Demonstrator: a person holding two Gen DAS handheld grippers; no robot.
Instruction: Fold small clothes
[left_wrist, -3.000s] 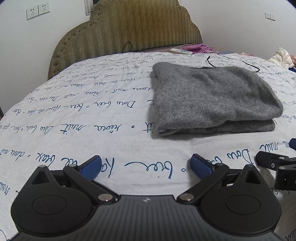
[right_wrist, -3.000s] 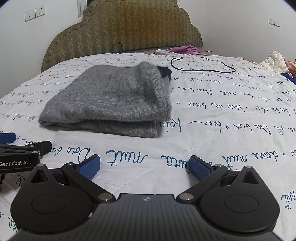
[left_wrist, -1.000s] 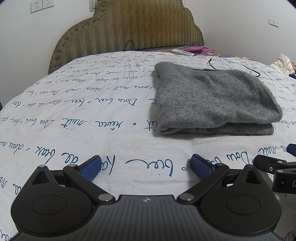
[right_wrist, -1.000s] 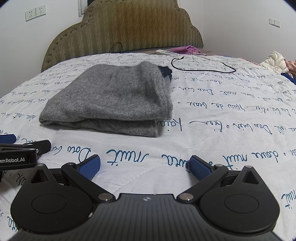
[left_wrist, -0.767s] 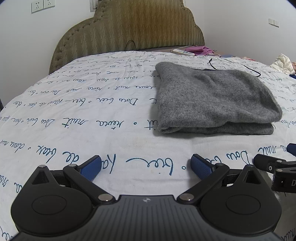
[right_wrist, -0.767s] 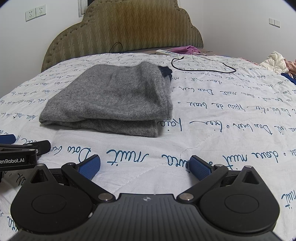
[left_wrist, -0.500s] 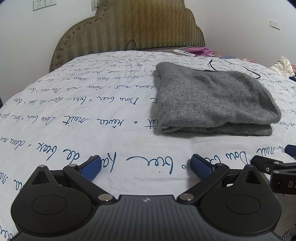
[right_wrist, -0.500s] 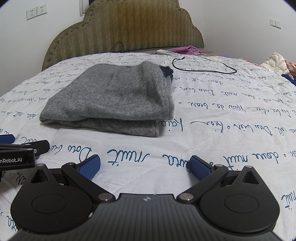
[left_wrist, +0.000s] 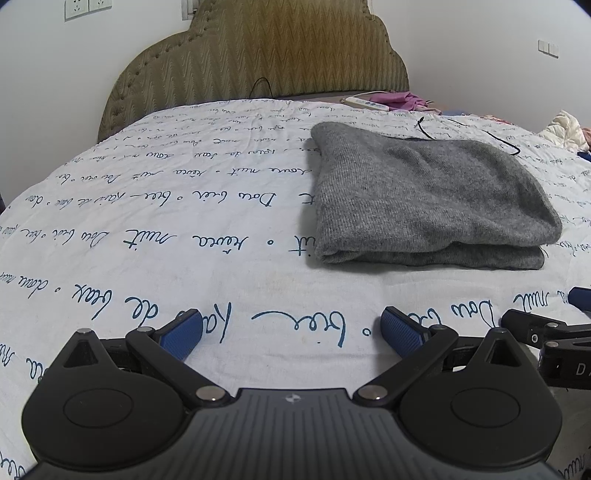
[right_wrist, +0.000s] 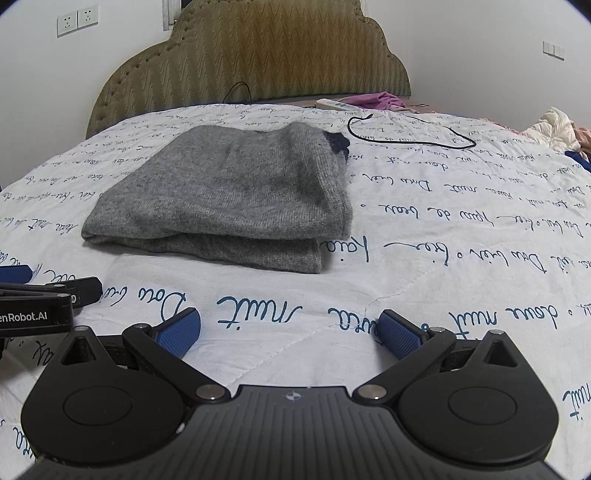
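A grey knit garment (left_wrist: 421, 195) lies folded in a flat rectangle on the white bedspread with blue script; it also shows in the right wrist view (right_wrist: 236, 192), with a dark piece (right_wrist: 338, 142) peeking out at its far corner. My left gripper (left_wrist: 291, 330) is open and empty, low over the bedspread in front of and left of the garment. My right gripper (right_wrist: 290, 328) is open and empty, in front of and right of it. Each gripper shows at the edge of the other's view, the right (left_wrist: 546, 332) and the left (right_wrist: 44, 295).
An olive padded headboard (left_wrist: 258, 59) stands at the far end. A black cable (right_wrist: 410, 131) lies on the bedspread behind the garment. A white power strip (right_wrist: 334, 104), purple cloth (right_wrist: 373, 99) and other clothes (right_wrist: 557, 127) lie at the far right.
Both grippers have shifted slightly, so the views tilt a little. The garment lies unmoved and both grippers stay open.
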